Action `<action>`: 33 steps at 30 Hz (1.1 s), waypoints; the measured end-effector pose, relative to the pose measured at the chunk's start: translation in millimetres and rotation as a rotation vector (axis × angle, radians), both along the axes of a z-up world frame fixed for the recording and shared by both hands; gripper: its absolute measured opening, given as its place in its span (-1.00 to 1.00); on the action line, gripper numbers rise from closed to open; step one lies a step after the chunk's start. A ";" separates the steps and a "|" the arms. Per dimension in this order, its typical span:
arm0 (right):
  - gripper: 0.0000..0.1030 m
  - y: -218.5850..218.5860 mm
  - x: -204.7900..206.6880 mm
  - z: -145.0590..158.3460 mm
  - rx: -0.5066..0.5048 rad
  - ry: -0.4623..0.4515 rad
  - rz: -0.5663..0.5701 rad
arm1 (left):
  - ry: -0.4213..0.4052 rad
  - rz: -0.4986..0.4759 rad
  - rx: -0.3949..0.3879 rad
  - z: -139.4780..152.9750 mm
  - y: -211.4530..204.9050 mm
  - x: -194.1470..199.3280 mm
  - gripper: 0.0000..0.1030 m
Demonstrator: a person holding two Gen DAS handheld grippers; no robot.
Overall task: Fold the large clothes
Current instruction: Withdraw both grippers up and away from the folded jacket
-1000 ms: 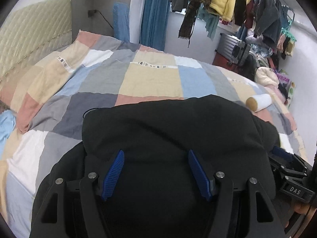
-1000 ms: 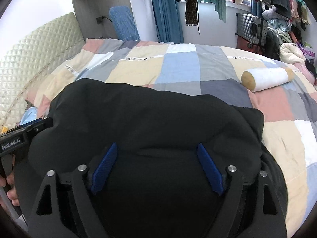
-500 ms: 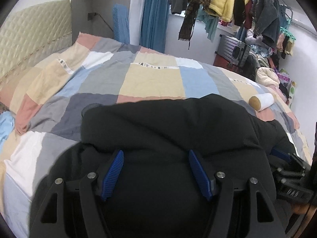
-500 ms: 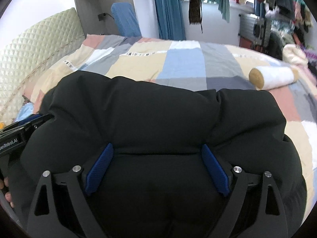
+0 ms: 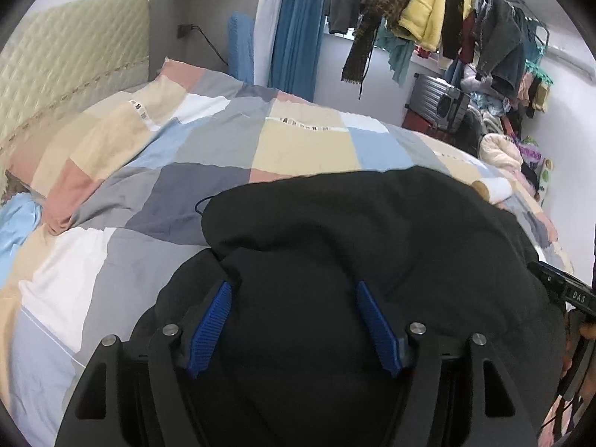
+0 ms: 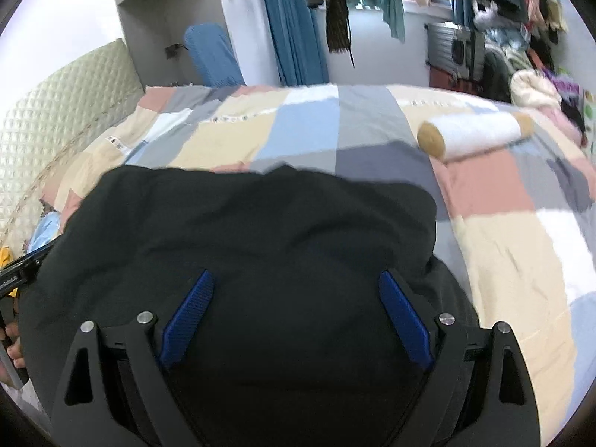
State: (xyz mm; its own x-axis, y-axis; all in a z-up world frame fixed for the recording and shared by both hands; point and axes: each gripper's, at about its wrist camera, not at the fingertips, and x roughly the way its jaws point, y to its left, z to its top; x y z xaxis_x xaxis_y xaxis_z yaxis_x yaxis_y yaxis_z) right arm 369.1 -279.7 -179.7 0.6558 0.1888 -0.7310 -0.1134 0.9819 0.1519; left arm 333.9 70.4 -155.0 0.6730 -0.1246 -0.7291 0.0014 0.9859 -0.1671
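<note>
close under both cameras, the black garment (image 5: 335,260) fills the lower half of each view, bunched into a thick mound on the patchwork bed (image 5: 298,141). the left gripper (image 5: 294,298) has its blue pads spread wide, with dark cloth heaped between and over them; its jaws stand open, and i cannot tell whether any fabric is pinched at their base. the right gripper (image 6: 298,294) looks the same: jaws open, pads well apart, the garment lying across the gap. each gripper shows at the edge of the other's view, so the two sit near each other at the near side of the garment.

a little farther on, a folded-over upper layer of the black cloth ends in a rounded edge, with a lower layer showing beneath it at the left in the left wrist view. i judge that a fold has been laid over and the step in hand is letting it settle or pressing it flat. the next move probably calls for finding a clean edge or corner, closing on it, and carrying it across without dragging the layer underneath.

beyond the garment lie a white bolster (image 6: 473,134) on the bed, then the quilted headboard (image 6: 56,119) and a rack of hanging clothes (image 5: 447,18).
</note>
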 end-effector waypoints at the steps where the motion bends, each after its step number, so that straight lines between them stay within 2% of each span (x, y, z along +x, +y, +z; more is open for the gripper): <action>1: 0.76 -1.4 0.2 -4.0 0.013 0.010 -0.001 | 0.004 -0.006 0.018 -2.0 -2.4 0.2 0.39; 6: 0.81 8.4 -3.5 -19.5 -0.018 0.012 0.012 | -0.003 0.003 0.023 -12.9 -5.5 -4.9 0.44; 12: 0.85 5.0 -2.8 -26.3 0.009 0.035 0.005 | -0.024 0.009 0.035 -12.2 -7.9 -7.9 0.44; 18: 0.85 -2.0 -16.7 -6.9 0.010 0.013 -0.060 | -0.025 0.044 0.045 9.9 -5.9 -20.8 0.44; 24: 0.85 1.6 -56.9 59.4 0.047 -0.100 -0.056 | -0.085 0.049 0.092 60.1 -14.6 -57.9 0.44; 26: 0.85 3.9 -74.6 88.2 0.060 -0.150 -0.052 | -0.111 0.048 0.089 85.1 -16.7 -71.8 0.44; 30: 0.86 4.0 -114.0 147.2 0.094 -0.271 -0.037 | -0.158 0.076 0.144 136.9 -21.8 -100.3 0.44; 33: 0.87 2.9 -144.7 186.6 0.091 -0.354 -0.036 | -0.196 0.070 0.131 174.3 -23.5 -125.9 0.44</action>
